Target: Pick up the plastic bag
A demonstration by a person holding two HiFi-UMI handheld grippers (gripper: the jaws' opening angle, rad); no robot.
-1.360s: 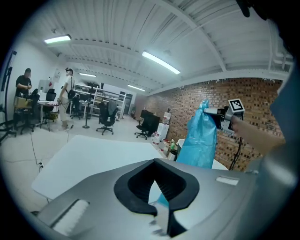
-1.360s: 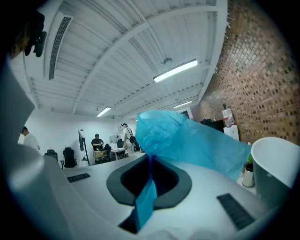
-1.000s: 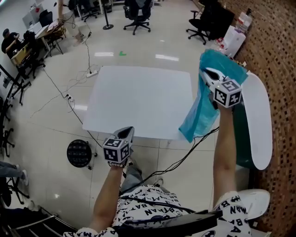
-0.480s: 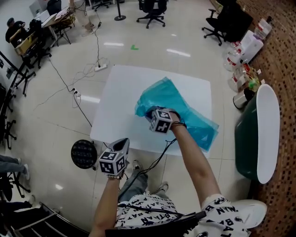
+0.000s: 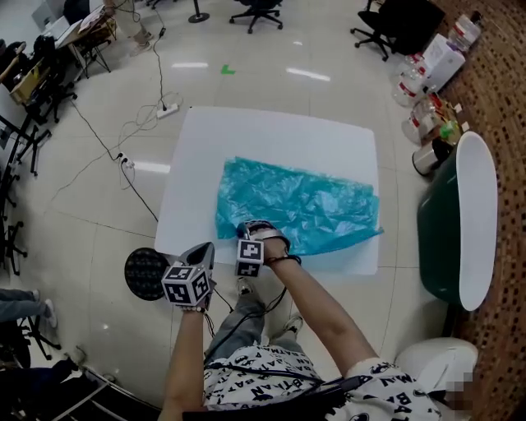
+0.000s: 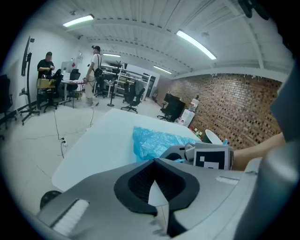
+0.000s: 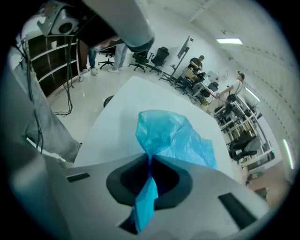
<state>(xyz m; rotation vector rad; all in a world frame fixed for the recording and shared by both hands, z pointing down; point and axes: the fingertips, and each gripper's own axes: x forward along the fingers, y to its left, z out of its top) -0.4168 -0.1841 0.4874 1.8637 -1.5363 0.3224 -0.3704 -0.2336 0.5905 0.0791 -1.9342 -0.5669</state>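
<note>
Glossy pale floor (image 5: 99,205) is filling the room. A white square table (image 5: 271,131) is standing in the middle of it, office chairs (image 5: 259,10) are sitting beyond the far edge, and a brick wall (image 5: 501,82) is running along the right side. A dark green tub with a white rim (image 5: 460,222) is standing on the floor just off the tabletop's right edge. Cables (image 5: 136,123) are trailing over the floor off the left edge. A round black disc (image 5: 146,273) is lying on the floor near the near left corner.

Plastic bag (image 5: 304,201): blue and crinkled, lying flattened across the near half of the tabletop. It is starting well in from the left edge and reaching out to the right edge.

Right gripper (image 5: 246,232): sitting low at the near edge, at the bag's near left corner. Its jaws are clamping a gathered pinch of the film. In the right gripper view a blue strip is running through between the jaws, and the rest of the bag is fanning out over the tabletop beyond them.

Left gripper (image 5: 204,249): hovering at the near edge toward the near left corner, just beside the right gripper and apart from the bag. Its jaws are meeting at the tips, with nothing sitting between them
</note>
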